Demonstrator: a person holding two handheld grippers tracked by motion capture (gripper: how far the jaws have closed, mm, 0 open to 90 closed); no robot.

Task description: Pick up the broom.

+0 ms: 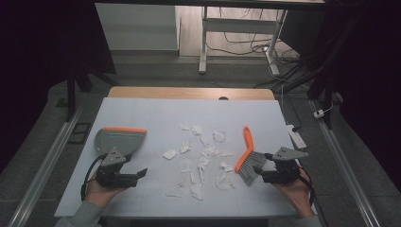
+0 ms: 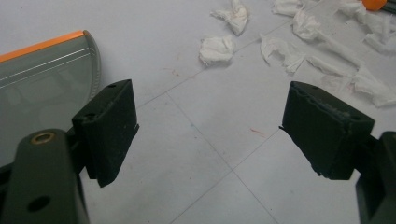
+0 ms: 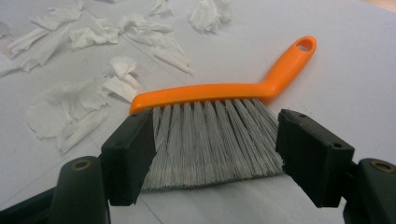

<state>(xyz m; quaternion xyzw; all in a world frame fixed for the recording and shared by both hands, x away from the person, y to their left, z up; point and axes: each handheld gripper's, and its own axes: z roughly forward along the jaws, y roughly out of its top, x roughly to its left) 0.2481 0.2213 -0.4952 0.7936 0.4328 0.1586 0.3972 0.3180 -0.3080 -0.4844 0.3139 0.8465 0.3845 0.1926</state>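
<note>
A hand brush [image 1: 246, 152] with an orange handle and grey bristles lies at the right of the white table. My right gripper [image 1: 261, 166] is open, with one jaw on each side of the bristles [image 3: 210, 135] and a gap to both; the orange handle [image 3: 219, 91] lies just beyond. A grey dustpan [image 1: 118, 139] with an orange edge rests at the left. My left gripper [image 1: 135, 168] sits in front of it, open and holding nothing. In the left gripper view the dustpan [image 2: 42, 79] is at the left. Several torn paper scraps [image 1: 198, 161] are scattered mid-table.
The white table [image 1: 142, 113] has bare surface behind the scraps and along the front edge. A wooden strip [image 1: 189, 92] runs along the far edge. Beyond it are desk legs and cables [image 1: 246, 45] on the floor. Metal rails [image 1: 47, 161] flank the table.
</note>
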